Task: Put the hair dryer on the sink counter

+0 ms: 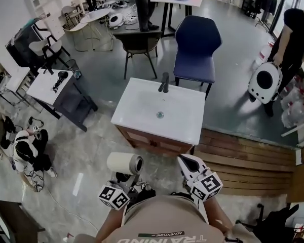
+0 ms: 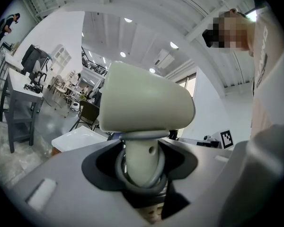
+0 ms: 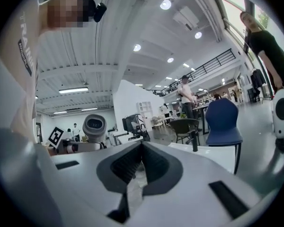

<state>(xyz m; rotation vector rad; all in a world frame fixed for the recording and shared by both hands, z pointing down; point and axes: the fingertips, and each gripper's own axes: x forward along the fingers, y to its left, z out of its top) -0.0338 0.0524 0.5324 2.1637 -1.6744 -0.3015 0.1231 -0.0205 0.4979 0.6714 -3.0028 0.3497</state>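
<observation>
Two grippers sit low in front of the person in the head view, both short of the white sink counter (image 1: 142, 116). The left gripper (image 1: 124, 179) carries a cream hair dryer (image 1: 124, 163). Its barrel lies sideways above the jaws, over the floor and near the counter's front edge but not on it. The right gripper (image 1: 188, 165) points toward the counter from just beside it. A black faucet (image 1: 164, 82) stands at the counter's far edge, and a navy chair (image 1: 196, 47) is close behind.

From the left gripper view, the jaws are clamped on the dryer's handle right under the big rounded barrel. A grey cord loop (image 2: 141, 178) rings the handle where they grip. A corner of the white counter shows past the jaws at lower left.

From the right gripper view, the jaws are pressed together with nothing between them. The dryer's round end shows off to the left, and the counter, faucet and chair lie ahead to the right.
</observation>
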